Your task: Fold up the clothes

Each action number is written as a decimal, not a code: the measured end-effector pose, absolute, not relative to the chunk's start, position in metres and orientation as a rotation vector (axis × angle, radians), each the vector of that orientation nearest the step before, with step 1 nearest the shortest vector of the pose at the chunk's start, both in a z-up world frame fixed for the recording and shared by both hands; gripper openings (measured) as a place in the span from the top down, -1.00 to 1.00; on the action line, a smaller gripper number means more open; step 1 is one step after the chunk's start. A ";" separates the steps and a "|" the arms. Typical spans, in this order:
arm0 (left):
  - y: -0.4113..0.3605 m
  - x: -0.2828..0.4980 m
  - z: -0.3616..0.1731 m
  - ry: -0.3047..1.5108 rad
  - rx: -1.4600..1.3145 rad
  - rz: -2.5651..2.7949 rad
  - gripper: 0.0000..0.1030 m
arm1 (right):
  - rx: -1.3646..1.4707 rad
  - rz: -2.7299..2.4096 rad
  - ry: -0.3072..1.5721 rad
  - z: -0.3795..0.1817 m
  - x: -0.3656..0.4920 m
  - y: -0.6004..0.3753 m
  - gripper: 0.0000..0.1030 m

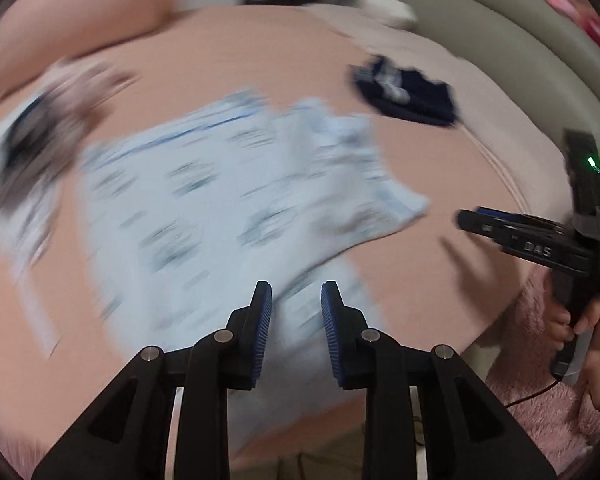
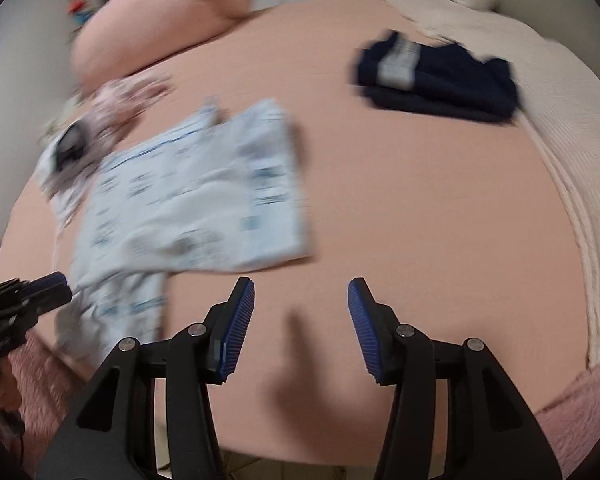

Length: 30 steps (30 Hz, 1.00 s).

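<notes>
Left gripper [image 1: 296,304] released, above light-blue garment [image 1: 204,200] mid-bed [image 2: 400,200]. Right gripper [image 2: 301,304] released, empty. Navy garment [image 2: 440,76] folded near far edge.

Light blue printed garment [image 1: 204,216] motion-smeared, its print unreadable; patterned clothes pile [image 2: 96,128] blurred beyond telling

Both wrist views look steeply down from above the near edge of the pink bed [image 1: 300,52]. Each faces its pillow end. Both share the light blue garment [image 1: 204,208] and the navy pile [image 2: 440,76] beyond it.
</notes>
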<state>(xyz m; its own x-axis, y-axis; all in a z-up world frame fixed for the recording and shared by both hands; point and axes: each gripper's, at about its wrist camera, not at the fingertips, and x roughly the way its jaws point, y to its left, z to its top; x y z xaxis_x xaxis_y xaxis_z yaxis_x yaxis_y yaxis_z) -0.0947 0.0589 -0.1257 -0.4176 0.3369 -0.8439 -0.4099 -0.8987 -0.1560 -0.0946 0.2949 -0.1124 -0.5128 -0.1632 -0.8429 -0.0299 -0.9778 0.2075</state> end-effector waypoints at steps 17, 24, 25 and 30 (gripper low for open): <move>0.148 -0.163 -0.143 0.135 -1.366 2.229 0.89 | 1.603 -2.613 -0.443 -0.138 -0.106 0.326 0.02; -0.027 -0.189 -0.074 -0.294 -1.257 2.468 0.89 | 1.570 -2.504 -0.471 -0.130 -0.125 0.305 0.02; -0.050 -0.197 -0.074 -0.316 -1.266 2.510 0.89 | 1.554 -2.490 -0.462 -0.126 -0.133 0.298 0.02; -0.120 -0.237 -0.119 -0.362 -1.426 2.552 0.89 | 1.500 -2.479 -0.242 -0.106 -0.190 0.240 0.02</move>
